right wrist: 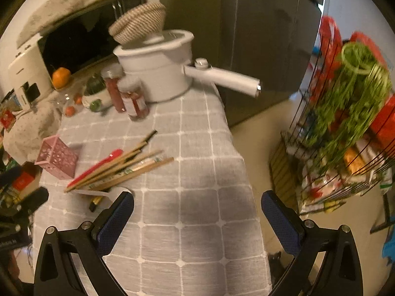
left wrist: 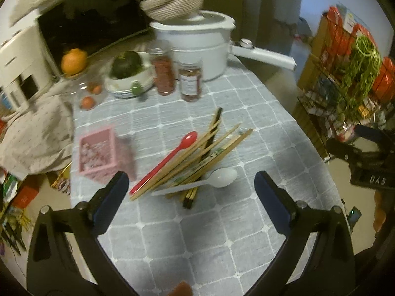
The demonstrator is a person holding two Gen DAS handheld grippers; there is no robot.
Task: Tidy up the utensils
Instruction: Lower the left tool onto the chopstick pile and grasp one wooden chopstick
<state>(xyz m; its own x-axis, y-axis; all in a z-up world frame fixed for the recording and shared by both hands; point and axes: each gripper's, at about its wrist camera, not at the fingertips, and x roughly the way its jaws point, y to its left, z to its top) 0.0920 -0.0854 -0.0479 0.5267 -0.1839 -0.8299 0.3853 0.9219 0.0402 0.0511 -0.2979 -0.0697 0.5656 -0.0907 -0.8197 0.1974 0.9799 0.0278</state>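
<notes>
A table covered by a grey cloth with a white grid point(left wrist: 222, 234) point(right wrist: 197, 246) carries everything. Near its middle lies a loose pile of wooden chopsticks point(left wrist: 205, 155) point(right wrist: 128, 167), with a red spoon point(left wrist: 165, 162) point(right wrist: 98, 165) along its left side and a white spoon point(left wrist: 212, 181) across its near end. A pink perforated holder point(left wrist: 98, 153) point(right wrist: 56, 157) stands just left of the pile. At the far end stand a white pot with a long handle point(left wrist: 197, 49) point(right wrist: 158, 74), two spice jars point(left wrist: 190, 81) point(right wrist: 133, 98) and a stack of white dishes point(left wrist: 128, 83).
</notes>
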